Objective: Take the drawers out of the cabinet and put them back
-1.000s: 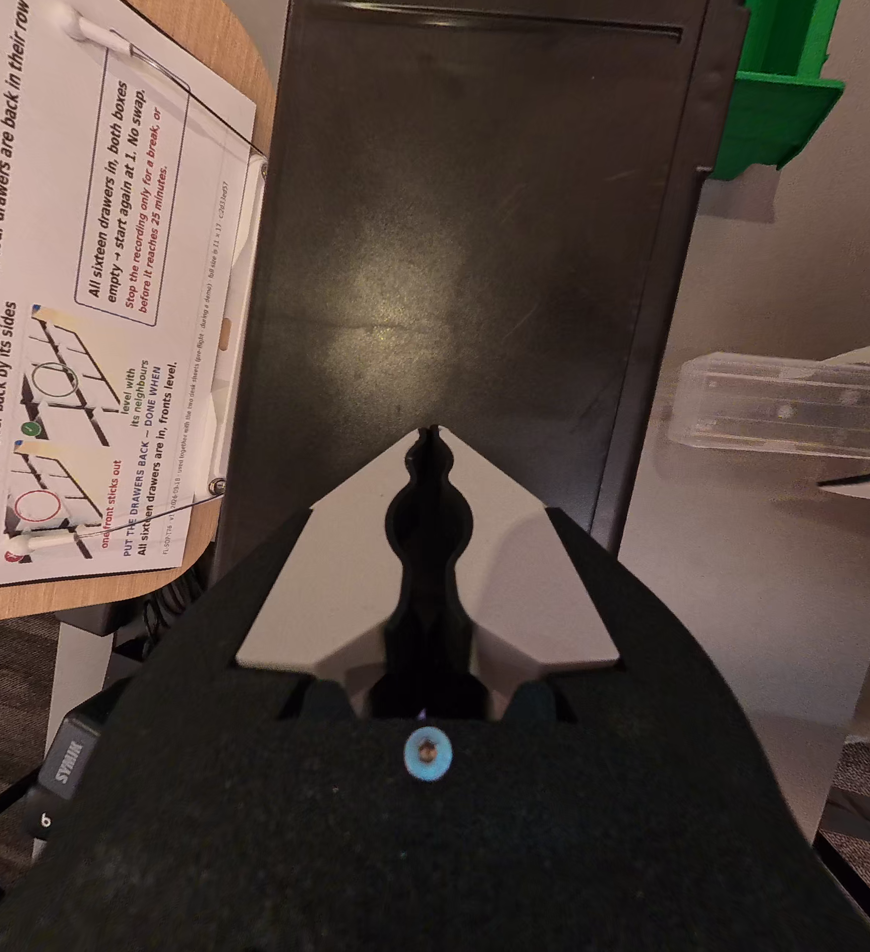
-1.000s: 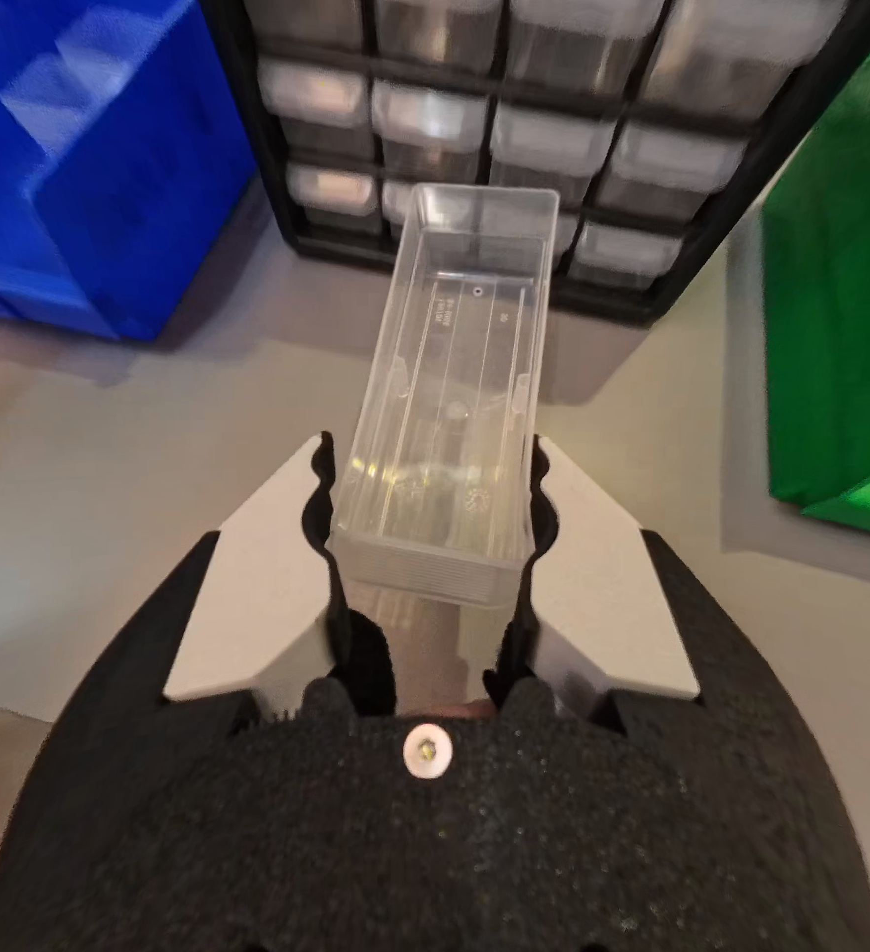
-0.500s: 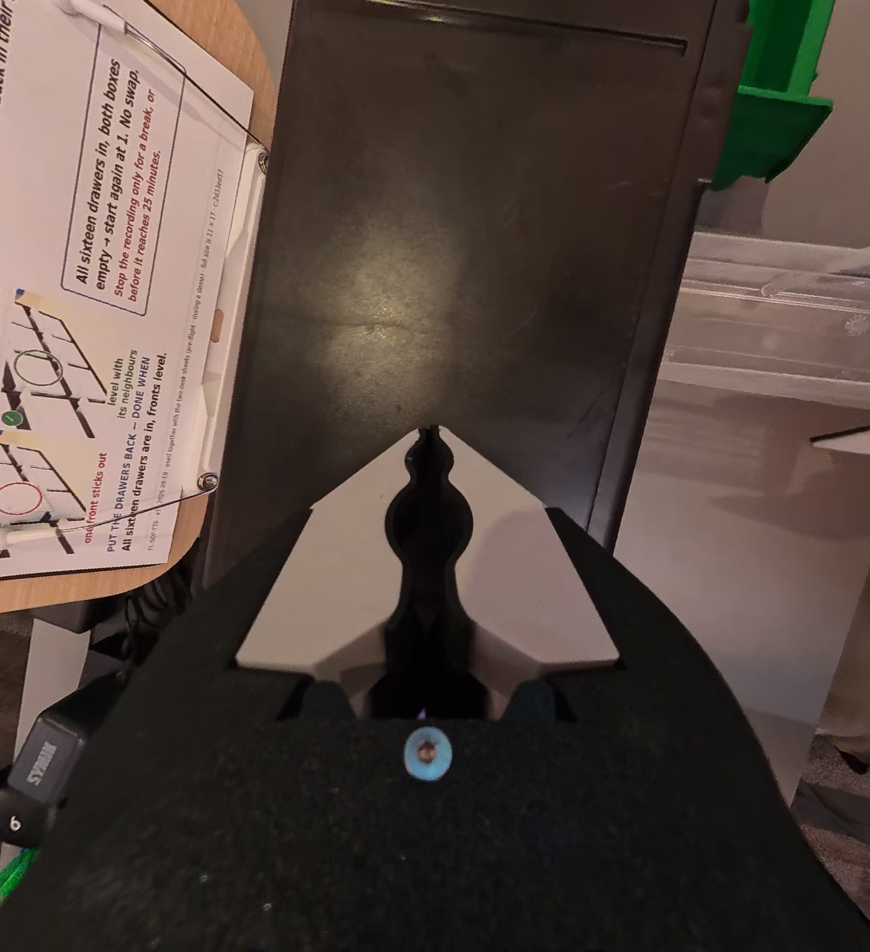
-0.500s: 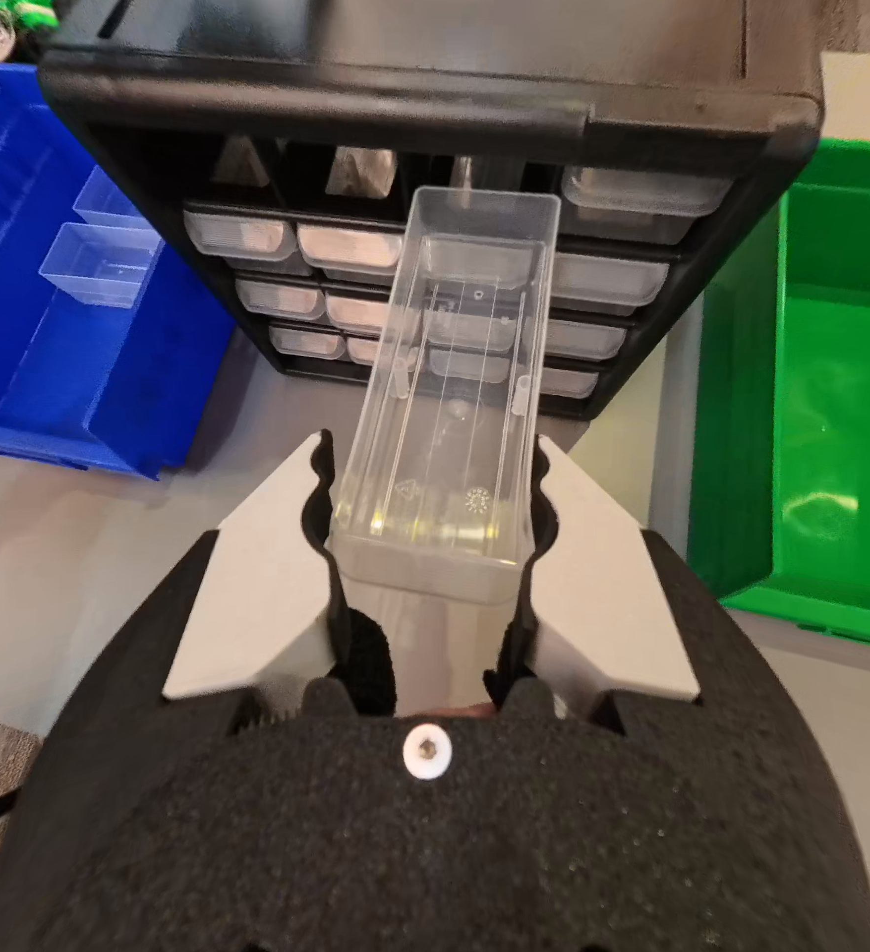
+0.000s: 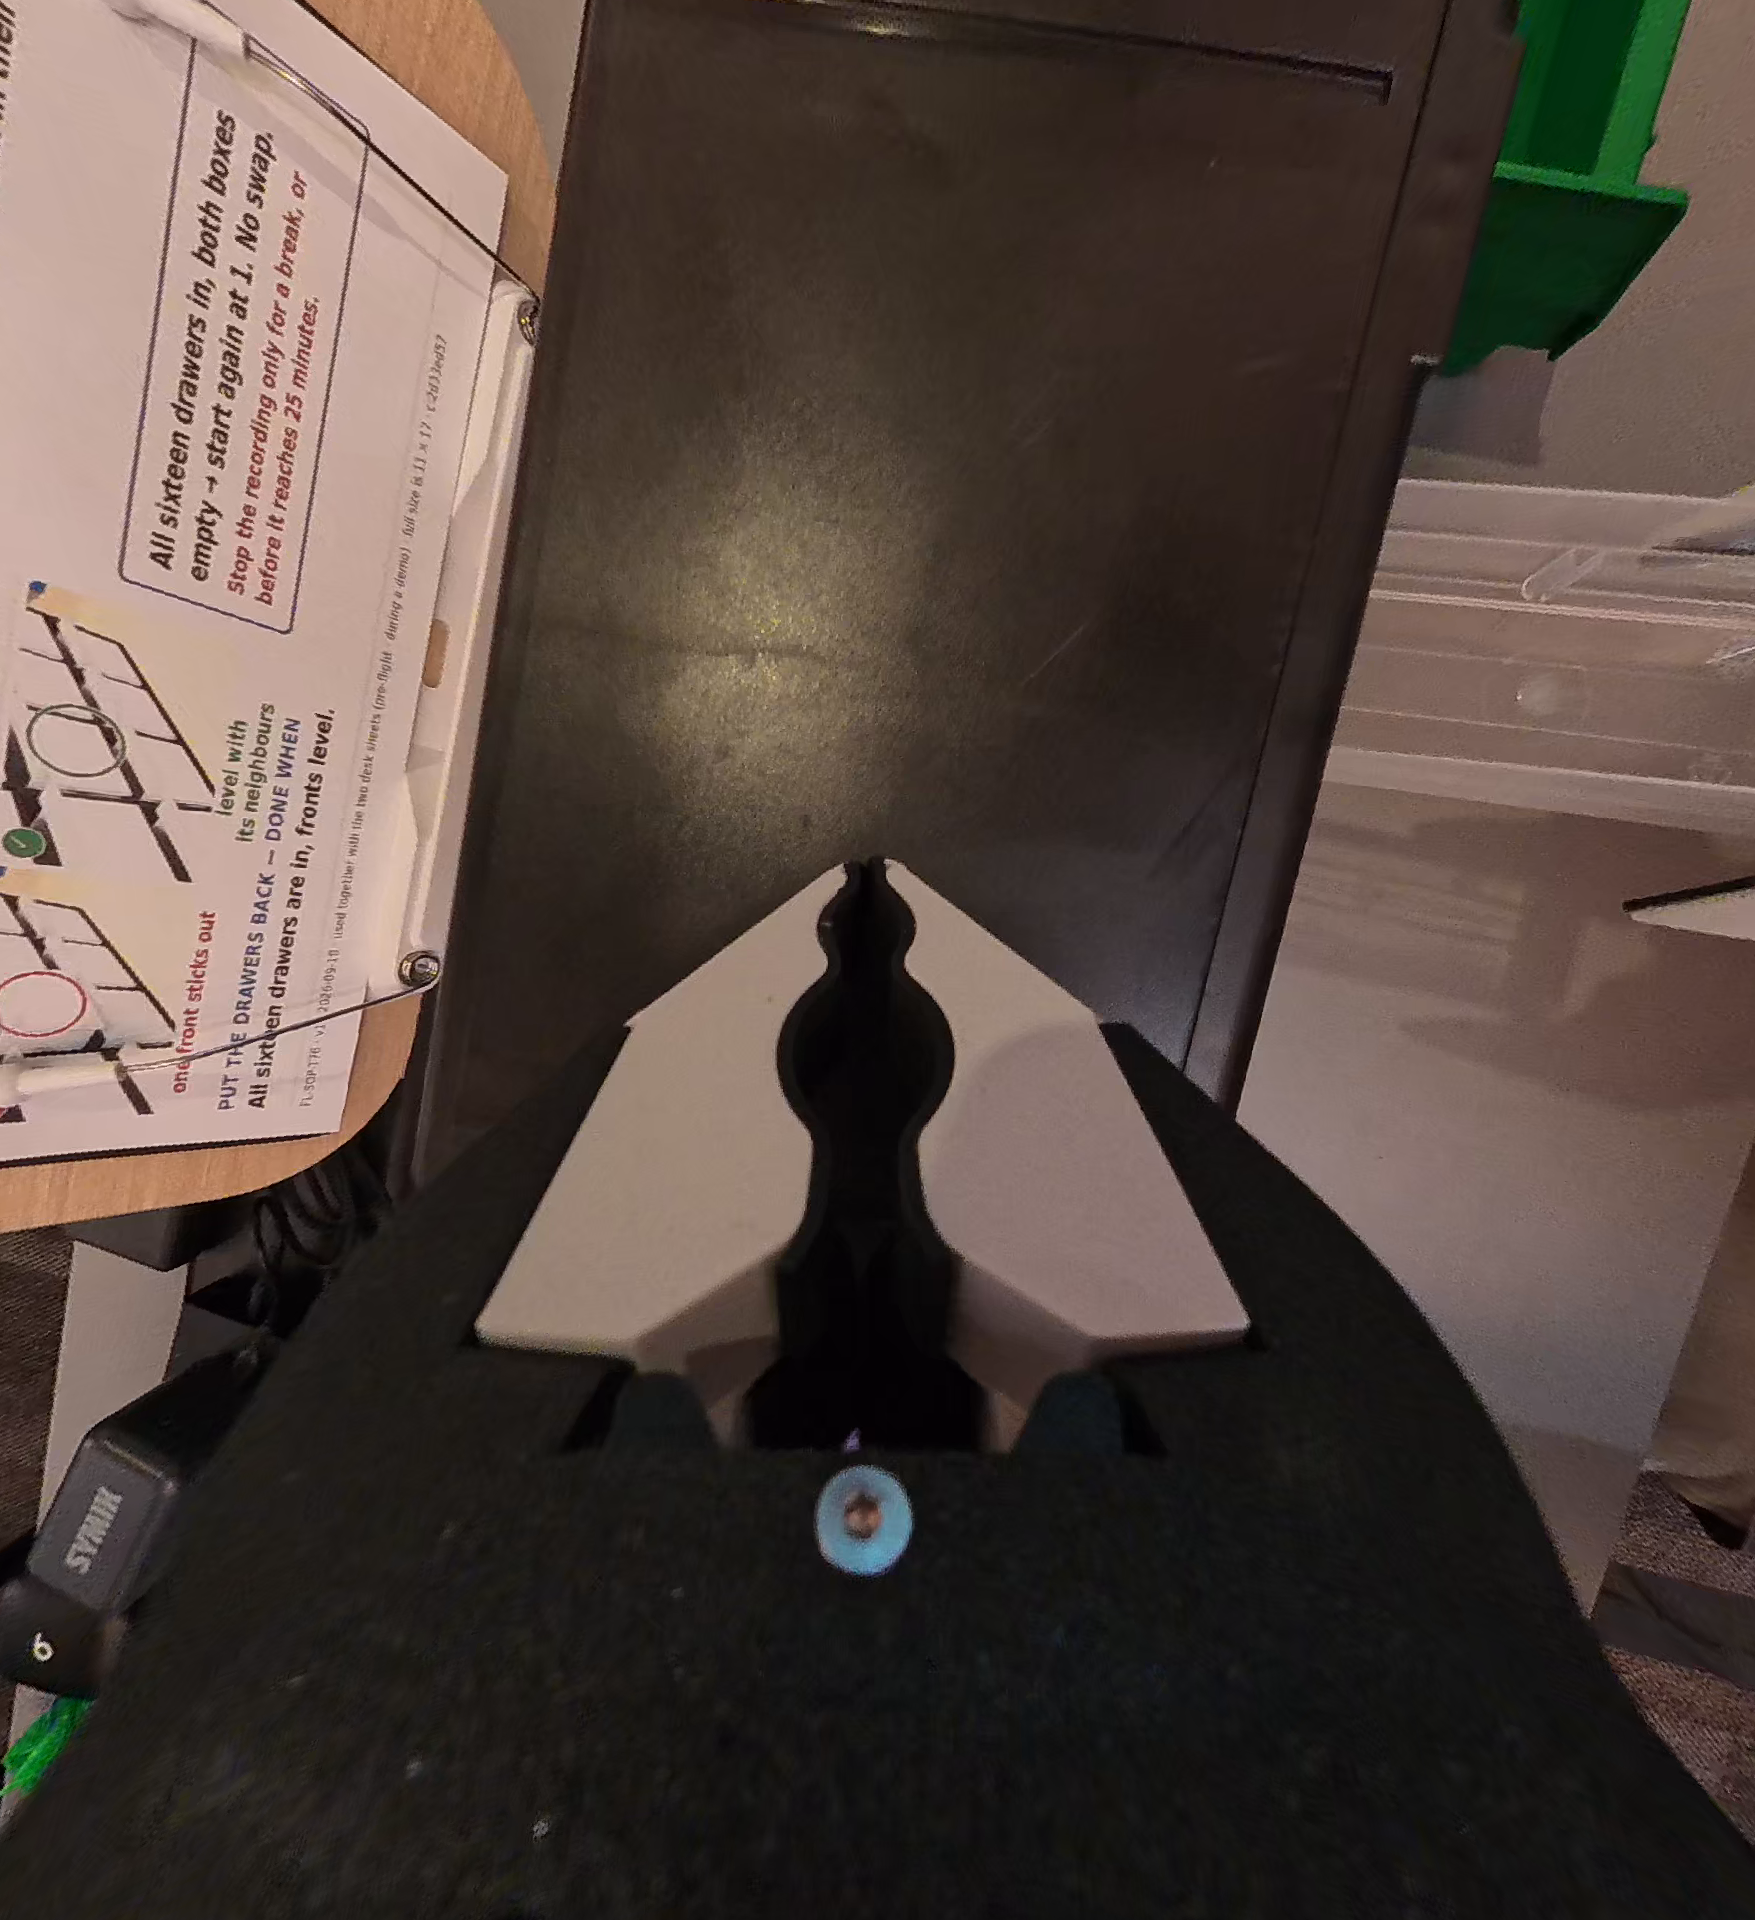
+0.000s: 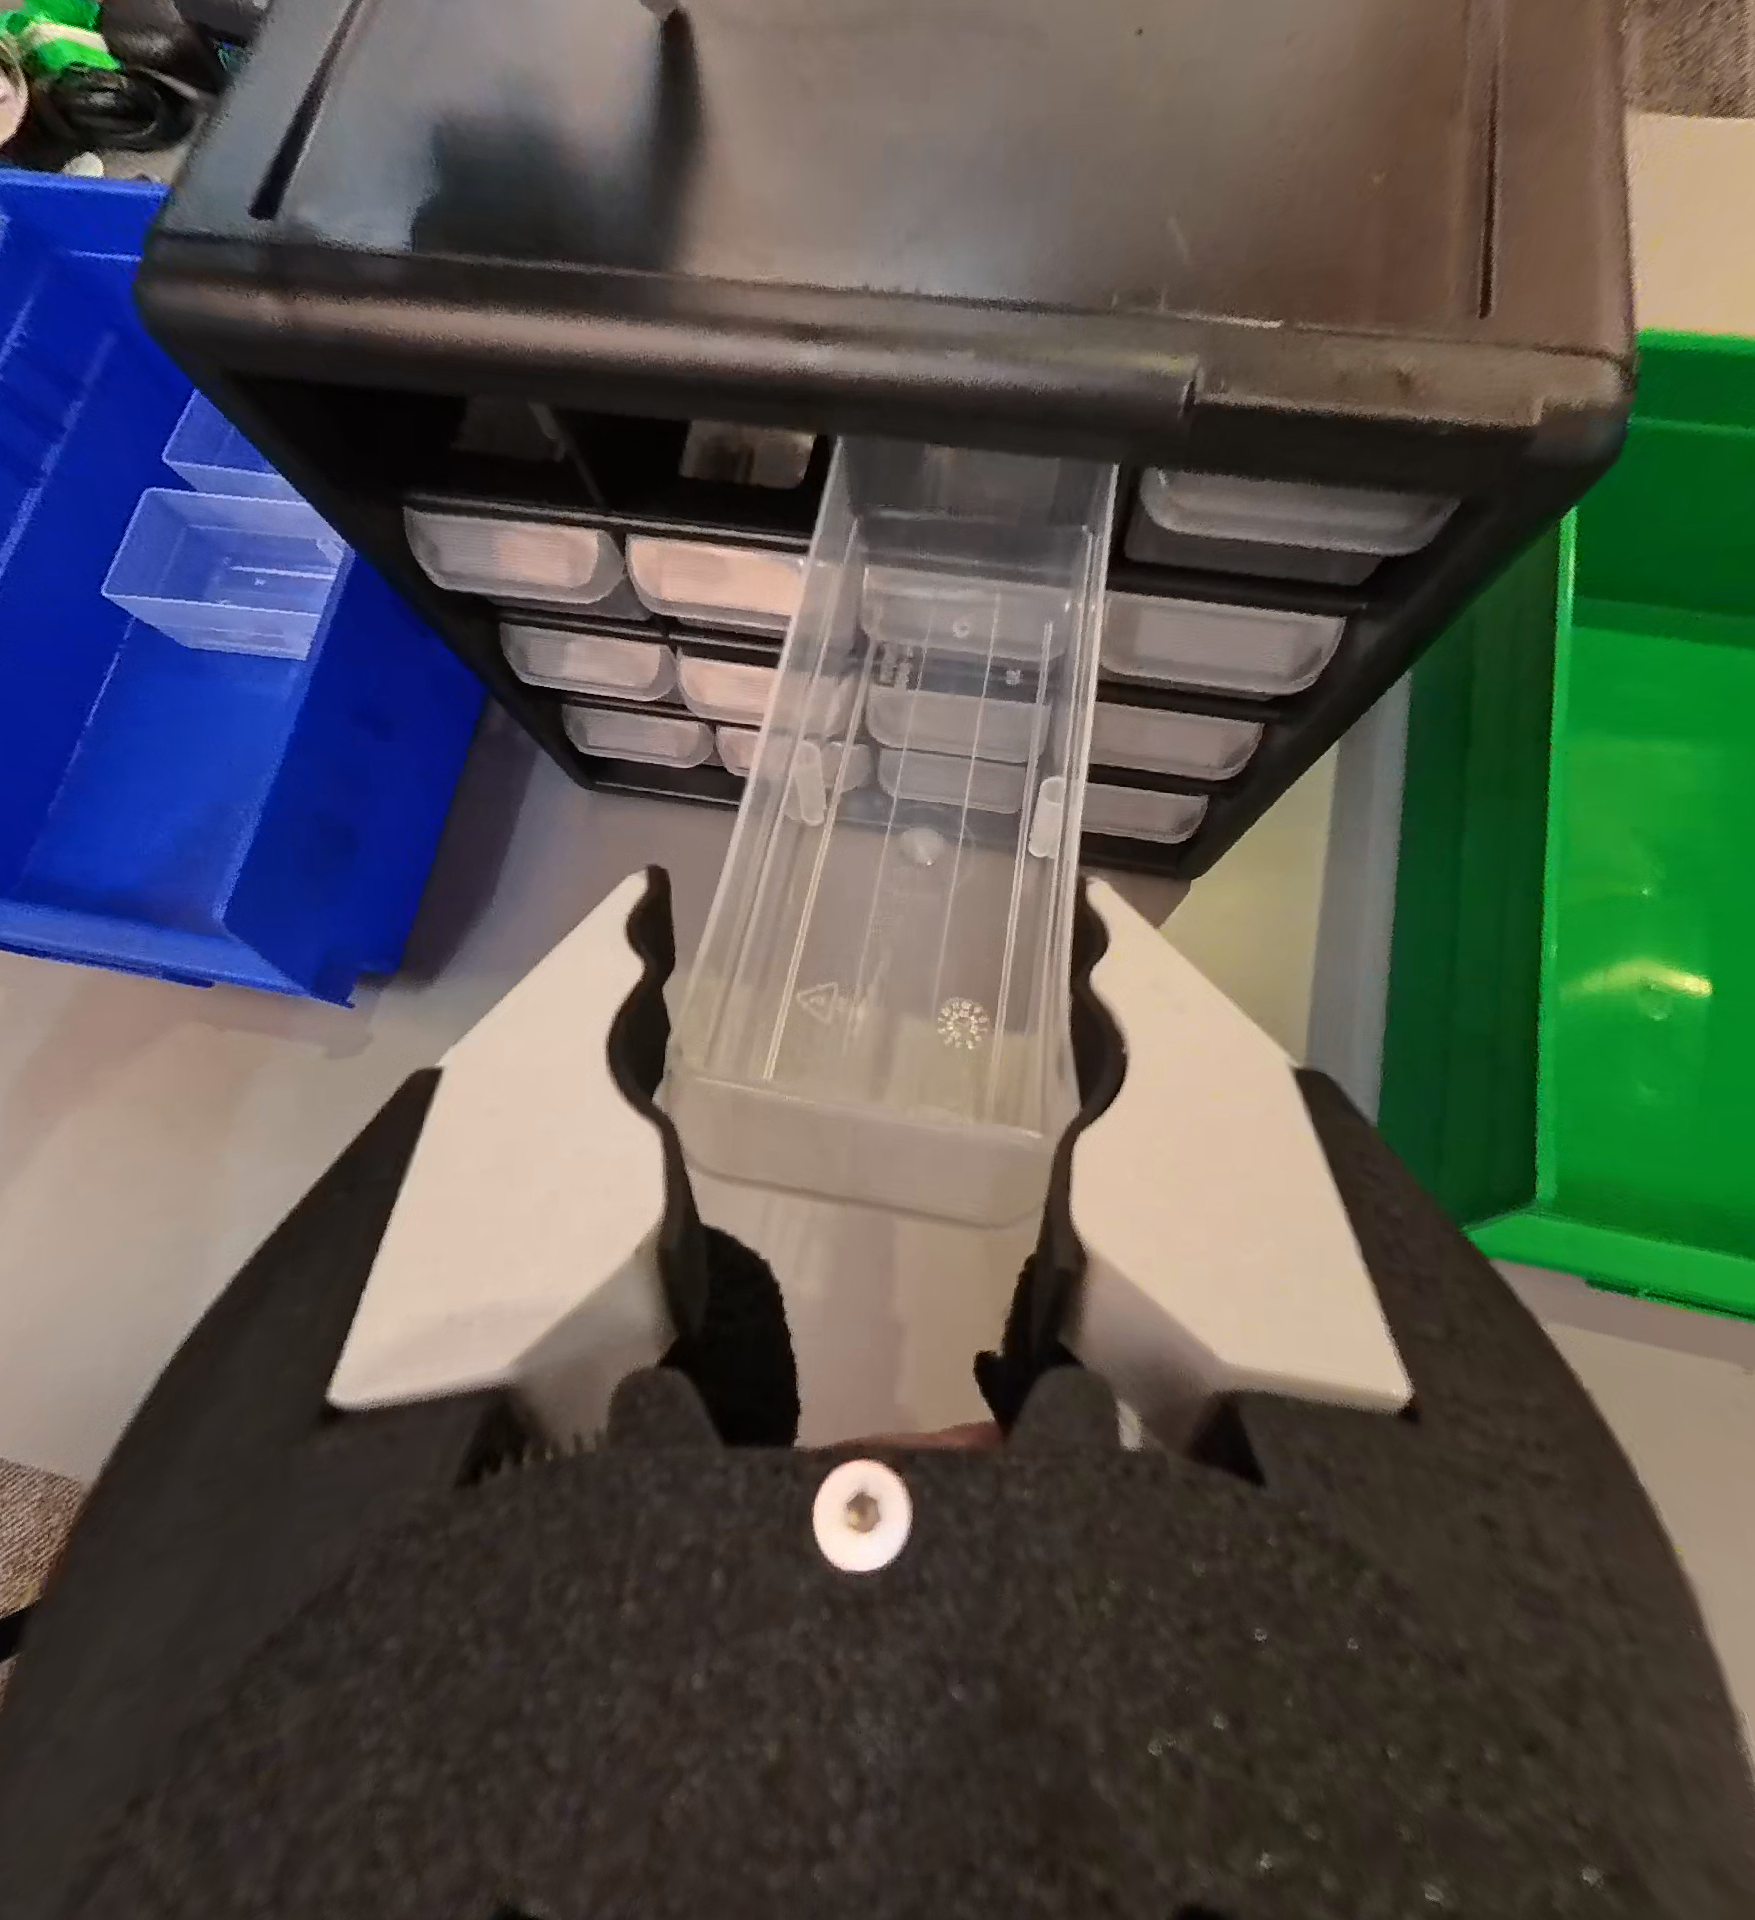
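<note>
Two grippers: right gripper [image 6: 873,997] clamps a clear plastic drawer [image 6: 904,862] entering the black cabinet [image 6: 852,260]; left gripper [image 5: 868,868], jaws together, rests on its top.

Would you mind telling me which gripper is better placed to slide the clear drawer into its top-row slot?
The right gripper: it is shut on the clear drawer, whose far end already meets the third top-row slot of the black cabinet. The left gripper is shut, empty, over the cabinet's top.

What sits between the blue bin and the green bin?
The black cabinet, with the clear drawer entering its top row, per the right wrist view.
</note>
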`<state>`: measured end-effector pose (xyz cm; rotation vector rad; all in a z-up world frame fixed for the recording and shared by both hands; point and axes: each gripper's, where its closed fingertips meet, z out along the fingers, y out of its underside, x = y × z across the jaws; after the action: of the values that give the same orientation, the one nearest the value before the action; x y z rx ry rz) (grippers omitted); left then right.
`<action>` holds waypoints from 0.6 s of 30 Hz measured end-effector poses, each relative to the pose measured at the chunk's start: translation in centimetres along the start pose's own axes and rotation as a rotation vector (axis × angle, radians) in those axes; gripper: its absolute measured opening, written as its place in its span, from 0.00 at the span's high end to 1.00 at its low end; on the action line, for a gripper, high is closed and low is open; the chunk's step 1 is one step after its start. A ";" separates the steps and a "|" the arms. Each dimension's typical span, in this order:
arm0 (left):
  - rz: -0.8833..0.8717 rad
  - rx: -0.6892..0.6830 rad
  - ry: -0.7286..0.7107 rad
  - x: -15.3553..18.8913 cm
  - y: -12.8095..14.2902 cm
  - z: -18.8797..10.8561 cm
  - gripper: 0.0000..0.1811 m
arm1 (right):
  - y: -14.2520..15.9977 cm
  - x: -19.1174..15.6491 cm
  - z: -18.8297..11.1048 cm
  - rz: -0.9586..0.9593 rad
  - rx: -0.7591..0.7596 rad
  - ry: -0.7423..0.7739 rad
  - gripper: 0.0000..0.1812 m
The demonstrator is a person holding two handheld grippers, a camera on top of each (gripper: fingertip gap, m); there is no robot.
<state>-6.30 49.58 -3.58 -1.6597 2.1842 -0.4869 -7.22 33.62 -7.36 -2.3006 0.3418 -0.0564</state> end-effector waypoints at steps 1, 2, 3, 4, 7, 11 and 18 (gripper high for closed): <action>0.001 -0.001 -0.001 0.0 0.0 0.0 1.00 | -0.2 0.0 0.0 0.001 0.003 0.002 0.58; 0.000 -0.002 -0.002 0.0 0.0 0.0 1.00 | -0.4 0.0 -0.1 0.002 0.007 0.001 0.58; -0.001 -0.002 -0.001 0.0 0.0 0.0 1.00 | -0.6 0.0 -0.1 0.003 0.013 0.000 0.58; -0.002 -0.001 -0.001 0.0 0.0 0.0 1.00 | -0.7 0.0 -0.1 0.004 0.018 0.000 0.58; -0.003 -0.001 -0.002 0.0 0.0 0.0 1.00 | -1.3 -0.1 -0.7 0.004 0.064 0.008 0.58; -0.005 -0.001 0.000 0.0 0.0 0.0 1.00 | -1.5 0.0 -0.3 0.010 0.077 0.004 0.58; -0.010 0.003 0.002 0.0 0.0 0.0 1.00 | -2.2 0.1 -0.3 0.024 0.158 0.004 0.58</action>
<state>-6.32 49.62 -3.59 -1.6694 2.1764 -0.4943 -6.73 34.80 -5.60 -2.1403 0.3549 -0.0734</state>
